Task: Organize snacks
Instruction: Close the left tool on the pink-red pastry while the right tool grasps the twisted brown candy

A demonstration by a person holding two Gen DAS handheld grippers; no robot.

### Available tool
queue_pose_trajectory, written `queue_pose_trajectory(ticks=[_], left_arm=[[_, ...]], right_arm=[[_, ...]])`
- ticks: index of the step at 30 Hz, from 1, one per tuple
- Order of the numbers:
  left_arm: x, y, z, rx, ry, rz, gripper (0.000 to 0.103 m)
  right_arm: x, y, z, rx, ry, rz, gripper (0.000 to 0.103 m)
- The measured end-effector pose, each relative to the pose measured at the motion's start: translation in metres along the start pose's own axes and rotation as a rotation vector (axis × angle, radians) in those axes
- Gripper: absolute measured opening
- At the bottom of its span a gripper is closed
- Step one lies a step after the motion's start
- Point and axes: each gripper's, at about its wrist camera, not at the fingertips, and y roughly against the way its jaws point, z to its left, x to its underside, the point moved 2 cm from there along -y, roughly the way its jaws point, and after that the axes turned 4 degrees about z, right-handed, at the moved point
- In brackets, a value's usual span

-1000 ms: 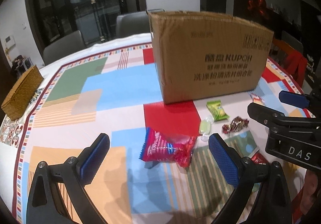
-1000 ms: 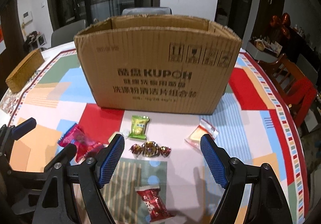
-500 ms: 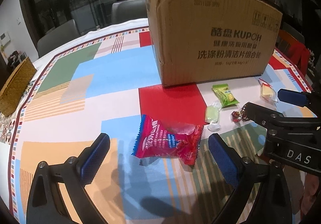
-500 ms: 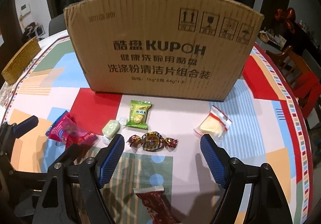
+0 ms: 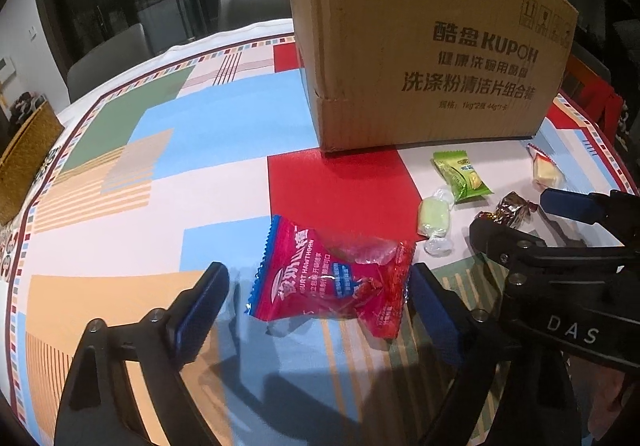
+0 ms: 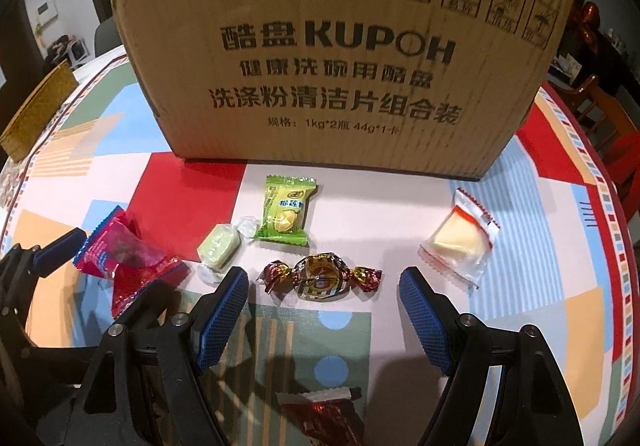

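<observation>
Patchwork tablecloth; left gripper wide around red packet, right gripper wide, low.

Cardboard box reads "KUPOH", "1kg*2"; gripper body "DAS"; red packet perhaps "HAWTHORN".

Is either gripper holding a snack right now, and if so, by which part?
Nothing is held. The left gripper has open jaws either side of the red packet; the right gripper has open jaws around the gold-wrapped candy.

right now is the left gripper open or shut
Open: the left gripper has its jaws spread either side of the red snack packet, not pressing it.
</observation>
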Motion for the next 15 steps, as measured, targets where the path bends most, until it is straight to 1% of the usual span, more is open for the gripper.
queue_pose_trajectory(ticks=[6,8,10,11,12,13,15], left_arm=[[-0.001,-0.003,0.000,0.012,0.007,0.011,0.078],[-0.001,-0.003,0.000,0.019,0.009,0.012,0.074],[-0.001,-0.003,0.000,0.021,0.008,0.011,0.065],[-0.001,-0.002,-0.001,0.019,0.009,0.011,0.064],[0.000,-0.001,-0.001,0.011,0.010,0.008,0.060],[0.000,0.000,-0.001,-0.003,0.015,0.003,0.055],[-0.001,0.001,0.001,-0.004,0.029,0.003,0.053]], right_arm=[[0.001,-0.011,-0.002,0.001,-0.016,0.016,0.078],[0.001,-0.011,-0.002,0.002,-0.017,0.014,0.076],[0.000,-0.011,-0.003,0.004,-0.019,0.011,0.072],[0.000,-0.011,-0.003,0.002,-0.017,0.009,0.067],[-0.004,-0.010,-0.006,0.002,-0.016,0.009,0.062],[-0.005,-0.011,-0.008,0.000,-0.016,0.009,0.059],[-0.005,-0.012,-0.012,-0.001,-0.015,0.009,0.051]])
